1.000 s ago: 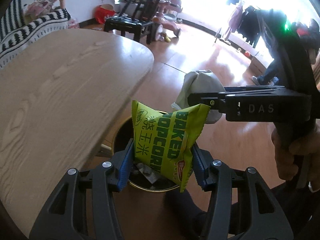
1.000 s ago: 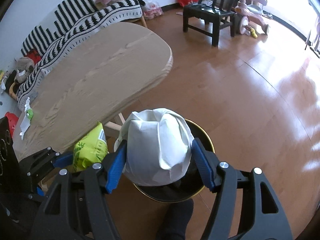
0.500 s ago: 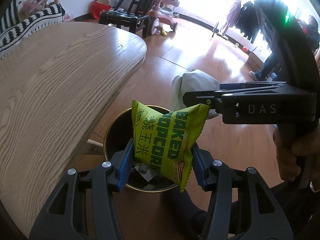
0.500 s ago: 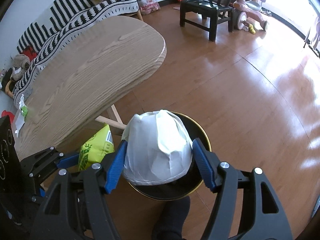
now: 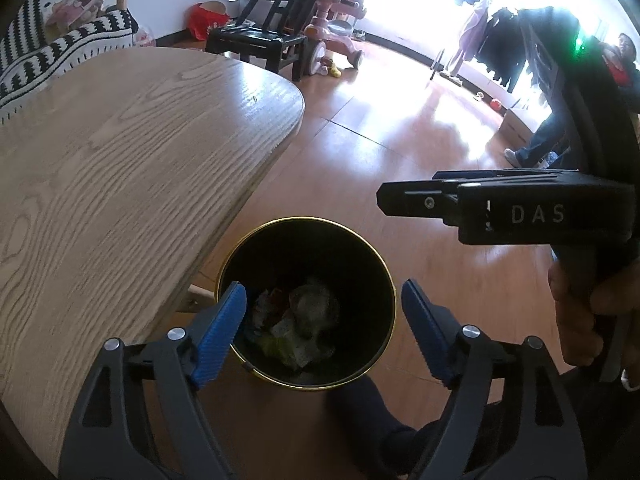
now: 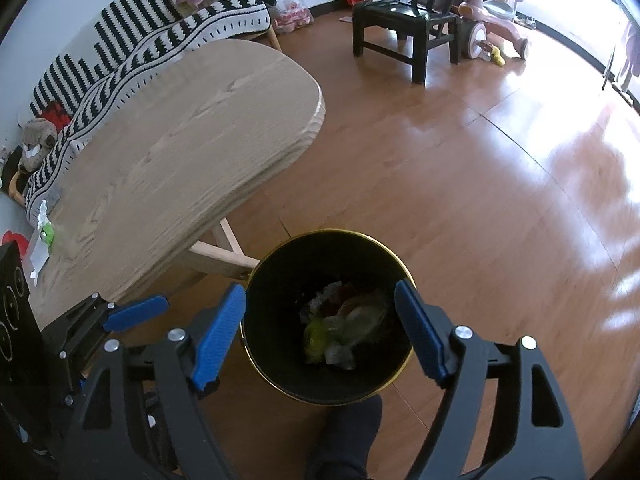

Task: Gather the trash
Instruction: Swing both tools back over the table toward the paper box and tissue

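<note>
1. Blue-padded jaws of the left gripper (image 5: 322,330) stand apart over the bin with nothing between them; they have just been opening, and the green popcorn bag they clamped half a second ago is gone from their grasp.
2. The right gripper (image 6: 320,330) is likewise spread and empty. Its jaws have just been opening too, and the white crumpled paper it carried a moment ago no longer sits between the pads.
3. Both pieces now lie at the bottom of the black bin (image 6: 280,386) with the gold rim, among other trash (image 6: 344,328); a green patch there looks like the bag, though the heap is too jumbled to sort out.
4. The bin stands on the wooden floor (image 6: 480,184), just beside the edge of the pale wooden table (image 5: 120,160), with a dark-socked foot (image 6: 346,436) near its base.
5. This drop seems complete. A small white and green scrap (image 6: 42,236) on the table's far end may be the next thing to collect.
</note>
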A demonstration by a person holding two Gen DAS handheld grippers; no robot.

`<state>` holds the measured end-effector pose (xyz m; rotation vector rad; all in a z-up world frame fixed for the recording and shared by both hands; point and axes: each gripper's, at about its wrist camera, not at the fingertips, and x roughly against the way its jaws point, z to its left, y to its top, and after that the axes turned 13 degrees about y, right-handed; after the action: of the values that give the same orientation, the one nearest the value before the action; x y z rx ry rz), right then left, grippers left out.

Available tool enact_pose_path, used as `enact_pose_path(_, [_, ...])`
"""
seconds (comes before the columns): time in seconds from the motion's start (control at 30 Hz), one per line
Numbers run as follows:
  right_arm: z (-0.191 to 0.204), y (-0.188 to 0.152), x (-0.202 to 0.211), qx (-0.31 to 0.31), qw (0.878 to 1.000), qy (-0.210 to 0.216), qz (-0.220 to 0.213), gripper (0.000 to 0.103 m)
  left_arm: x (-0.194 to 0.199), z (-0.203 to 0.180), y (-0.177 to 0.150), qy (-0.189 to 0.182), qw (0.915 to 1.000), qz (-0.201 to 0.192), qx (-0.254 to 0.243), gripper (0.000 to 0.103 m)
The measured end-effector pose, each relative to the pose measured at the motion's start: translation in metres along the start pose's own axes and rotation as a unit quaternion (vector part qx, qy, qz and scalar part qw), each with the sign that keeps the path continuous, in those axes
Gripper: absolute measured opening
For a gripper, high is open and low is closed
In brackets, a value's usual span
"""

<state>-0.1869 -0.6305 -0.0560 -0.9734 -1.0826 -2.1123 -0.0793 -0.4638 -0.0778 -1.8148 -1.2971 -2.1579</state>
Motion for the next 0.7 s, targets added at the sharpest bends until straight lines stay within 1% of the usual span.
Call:
enact_pose_path(0.1, [0.011,0.004,0.002,0.008,1.000,0.003,-0.005,0.075,0.011,0.005,0.000,0.004,0.9999,-0.009,0.000,0.078])
enact_pose_path(0.2, [0.030,0.011,0.005,0.025,1.000,0.006,-0.016,0.077,0.028,0.019,0.000,0.012,0.9995,-0.026,0.010,0.081])
enact_pose_path(0.3, [0.056,0.021,0.004,0.045,0.998,0.016,-0.029,0.081,0.047,0.040,-0.002,0.027,0.9984,-0.041,0.028,0.083])
enact_pose_path(0.4, [0.089,0.032,-0.004,0.063,0.997,0.037,-0.035,0.081,0.068,0.072,-0.005,0.047,0.9960,-0.053,0.055,0.085])
enact_pose_path(0.53, [0.138,0.048,-0.023,0.075,0.994,0.071,-0.031,0.082,0.097,0.129,-0.022,0.098,0.9888,-0.063,0.095,0.087])
enact_pose_path(0.57, [0.157,0.054,-0.030,0.080,0.992,0.089,-0.028,0.082,0.104,0.146,-0.028,0.112,0.9858,-0.064,0.108,0.087])
enact_pose_path(0.6, [0.170,0.059,-0.036,0.085,0.991,0.098,-0.027,0.082,0.110,0.160,-0.033,0.123,0.9833,-0.065,0.118,0.087])
enact_pose_path(0.7, [0.221,0.066,-0.056,0.109,0.986,0.121,-0.020,0.083,0.129,0.213,-0.055,0.164,0.9715,-0.065,0.158,0.087])
